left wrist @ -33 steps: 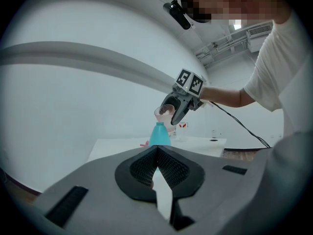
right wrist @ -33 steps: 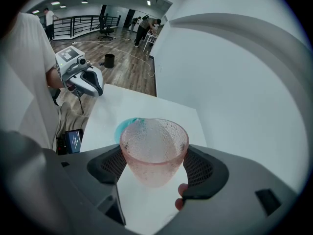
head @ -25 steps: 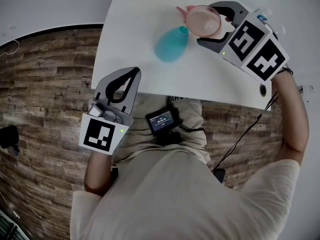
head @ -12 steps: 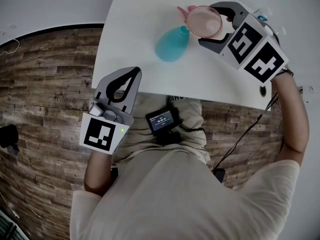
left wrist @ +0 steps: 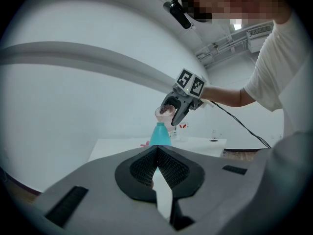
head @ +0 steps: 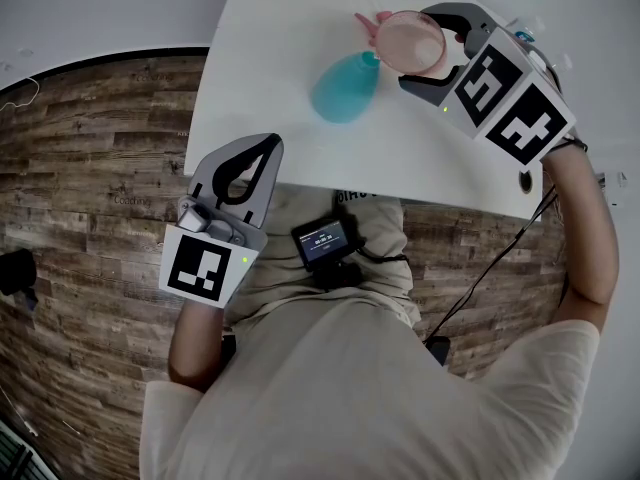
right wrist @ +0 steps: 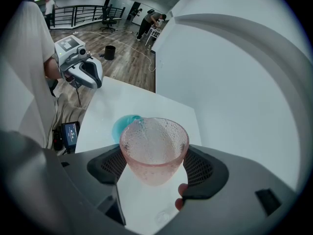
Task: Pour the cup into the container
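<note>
Right gripper (head: 418, 50) pinches pink dimpled cup (right wrist: 154, 151) mid-wall, above teal narrow-necked container (head: 343, 88) on white table (head: 270, 68). Left gripper (left wrist: 156, 163) pressed together, empty, off the table's edge. Cup likely light, rigid; the taper may slip, so mid-wall suits.

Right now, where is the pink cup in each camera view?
Head view: pink cup at top, right of centre, in the right gripper.
Left gripper view: cup small, mid-frame, above the teal container.
Right gripper view: cup large, centre, between the jaws.
Shared landmark: the teal container, by the cup in all three.
</note>
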The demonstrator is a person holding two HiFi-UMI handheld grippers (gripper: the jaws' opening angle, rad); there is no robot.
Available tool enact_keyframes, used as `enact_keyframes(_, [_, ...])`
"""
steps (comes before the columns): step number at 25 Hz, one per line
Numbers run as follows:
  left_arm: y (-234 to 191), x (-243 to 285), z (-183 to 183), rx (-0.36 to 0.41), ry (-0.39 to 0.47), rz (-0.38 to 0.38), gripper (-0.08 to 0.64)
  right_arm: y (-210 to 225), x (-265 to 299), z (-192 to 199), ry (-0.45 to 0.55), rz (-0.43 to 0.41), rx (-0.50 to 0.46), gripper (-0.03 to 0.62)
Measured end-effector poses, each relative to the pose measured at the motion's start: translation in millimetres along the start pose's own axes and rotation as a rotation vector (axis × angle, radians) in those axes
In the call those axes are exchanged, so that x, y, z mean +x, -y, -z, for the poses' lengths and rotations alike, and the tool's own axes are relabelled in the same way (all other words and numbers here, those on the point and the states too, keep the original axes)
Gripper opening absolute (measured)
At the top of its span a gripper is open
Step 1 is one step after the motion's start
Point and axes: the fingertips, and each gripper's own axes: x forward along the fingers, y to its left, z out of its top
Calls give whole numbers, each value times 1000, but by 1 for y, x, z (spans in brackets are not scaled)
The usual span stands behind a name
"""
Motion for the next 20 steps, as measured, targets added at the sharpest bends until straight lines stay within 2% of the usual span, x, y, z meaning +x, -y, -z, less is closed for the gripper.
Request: enact_keyframes(20, [0,-3,-2,1,6,0,11,3,-4,-2,-27,19,-26,370])
